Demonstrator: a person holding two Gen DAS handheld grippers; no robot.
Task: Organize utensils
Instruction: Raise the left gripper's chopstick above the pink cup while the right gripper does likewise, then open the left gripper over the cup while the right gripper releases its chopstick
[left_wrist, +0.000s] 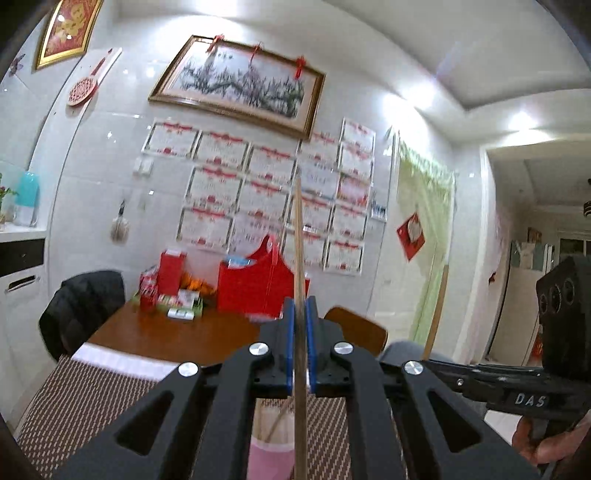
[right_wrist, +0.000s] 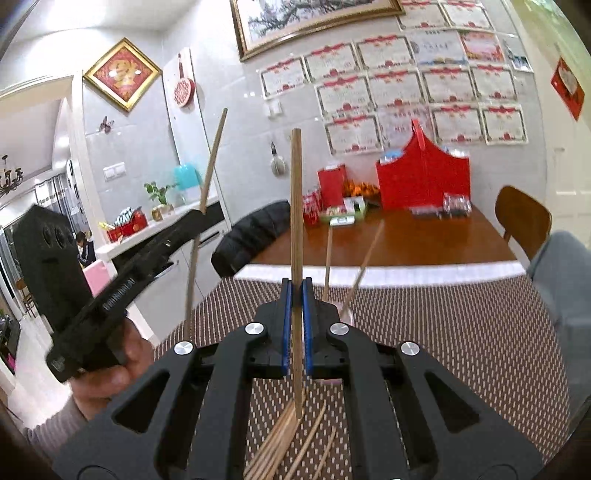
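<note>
Each hand-held gripper is clamped tight on a single wooden chopstick. The left hand-held gripper (left_wrist: 300, 314) has its blue pads pressed on a chopstick (left_wrist: 298, 236) that stands nearly upright, its top rising in front of the certificates (left_wrist: 258, 192) on the tiled wall. Below it, seen through the gripper's frame, sits a pink cup (left_wrist: 271, 454) with a few chopsticks leaning inside. The right hand-held gripper (right_wrist: 296, 295) pinches another chopstick (right_wrist: 296, 221), also upright, its lower end hanging just above a loose pile of chopsticks (right_wrist: 288, 443) lying on the woven mat (right_wrist: 443, 332) that covers the near part of the counter (right_wrist: 406, 240). Past the right gripper's tips, two more chopsticks (right_wrist: 364, 264) lean out of the cup, most of which is hidden behind the gripper. From the right wrist view, the left gripper shows off to the side, held in a person's hand (right_wrist: 107, 373), with its chopstick tilted slightly. At the counter's far end stand a red gift bag (right_wrist: 424, 181) and some small boxes, and a dark jacket (right_wrist: 251, 232) drapes over a chair.
</note>
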